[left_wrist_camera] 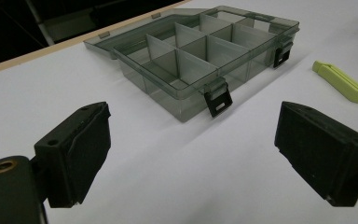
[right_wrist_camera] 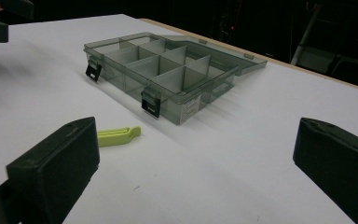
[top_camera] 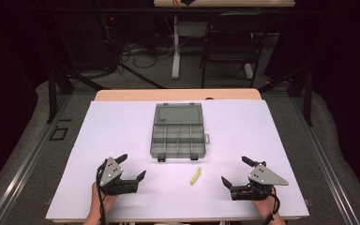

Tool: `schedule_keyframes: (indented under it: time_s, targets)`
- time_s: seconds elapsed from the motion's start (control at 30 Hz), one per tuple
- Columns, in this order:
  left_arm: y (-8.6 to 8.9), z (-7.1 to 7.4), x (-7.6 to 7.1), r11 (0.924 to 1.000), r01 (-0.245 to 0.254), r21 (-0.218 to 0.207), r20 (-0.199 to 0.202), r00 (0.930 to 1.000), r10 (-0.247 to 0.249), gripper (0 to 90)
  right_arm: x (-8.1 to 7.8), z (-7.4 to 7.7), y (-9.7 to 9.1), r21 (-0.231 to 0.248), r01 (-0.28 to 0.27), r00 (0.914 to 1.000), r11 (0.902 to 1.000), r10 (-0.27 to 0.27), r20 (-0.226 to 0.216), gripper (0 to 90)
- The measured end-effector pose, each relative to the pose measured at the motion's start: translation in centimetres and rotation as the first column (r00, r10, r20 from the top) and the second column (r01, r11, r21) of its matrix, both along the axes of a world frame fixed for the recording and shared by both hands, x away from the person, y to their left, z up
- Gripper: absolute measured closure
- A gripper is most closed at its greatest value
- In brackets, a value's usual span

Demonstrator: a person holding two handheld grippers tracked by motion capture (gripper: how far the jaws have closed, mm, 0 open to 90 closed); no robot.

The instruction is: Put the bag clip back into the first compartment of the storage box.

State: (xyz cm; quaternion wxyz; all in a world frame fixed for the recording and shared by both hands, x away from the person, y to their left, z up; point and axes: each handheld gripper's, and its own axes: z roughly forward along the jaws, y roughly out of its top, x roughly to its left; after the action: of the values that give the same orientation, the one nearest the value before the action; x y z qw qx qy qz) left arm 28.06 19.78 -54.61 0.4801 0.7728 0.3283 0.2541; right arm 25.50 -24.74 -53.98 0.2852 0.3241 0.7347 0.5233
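Note:
A smoky clear compartment box lies open in the middle of the white table, its lid flat behind it and two black latches at its front. Its compartments look empty. A small lime-green plastic piece rests on the table just in front of the box. My left gripper stands open near the front left edge. My right gripper stands open near the front right. Nothing sits between either pair of jaws.
The white table top has a wooden strip along its far edge. Beyond it are a dark chair, a white table leg and cables on the floor.

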Motion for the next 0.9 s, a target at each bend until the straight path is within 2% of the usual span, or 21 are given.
schedule_keyframes:
  time_s: [0.23, 0.3, 0.33, 0.43, 0.6, 0.7, 0.9]
  targets:
    - [-0.7, 0.1, 0.5, 0.9997, 0.016, 0.018, -0.007, 0.9999, -0.015, 10.6, 0.1, 0.1, 0.8, -0.009, -0.011, 0.9999, 0.9999, 0.011, -0.008, 0.0]
    - [-0.9, 0.2, 0.6, 0.9996, 0.017, 0.021, -0.020, 0.9997, -0.017, 10.6, 0.0, -0.1, 1.0, -0.020, -0.019, 0.9997, 0.9996, 0.019, -0.017, 0.0]
    - [-1.0, 0.3, 0.5, 0.9994, 0.022, 0.026, -0.023, 0.9995, -0.021, 10.6, 0.0, -0.2, 1.0, -0.033, -0.023, 0.9997, 0.9992, 0.022, -0.010, 0.0]
    - [-1.7, 0.3, 0.5, 0.9990, 0.033, 0.030, -0.042, 0.9986, -0.031, 10.6, -0.1, -0.2, 1.1, -0.029, -0.037, 0.9993, 0.9989, 0.037, -0.008, 0.0]
    - [-2.9, 0.6, 0.6, 0.9975, 0.052, 0.048, -0.070, 0.9964, -0.049, 10.6, -0.6, 0.1, 1.0, -0.029, -0.055, 0.9982, 0.9981, 0.056, 0.022, 0.0]
    - [-3.5, 1.1, 0.7, 0.9975, 0.044, 0.055, -0.075, 0.9964, -0.040, 10.6, -0.5, 0.1, 0.6, -0.025, -0.049, 0.9987, 0.9985, 0.049, 0.012, 0.0]
    - [-4.2, 1.6, 1.1, 0.9976, 0.022, 0.066, -0.118, 0.9929, -0.014, 10.7, -0.1, 0.0, 0.4, -0.012, -0.041, 0.9992, 0.9991, 0.041, -0.005, 0.0]
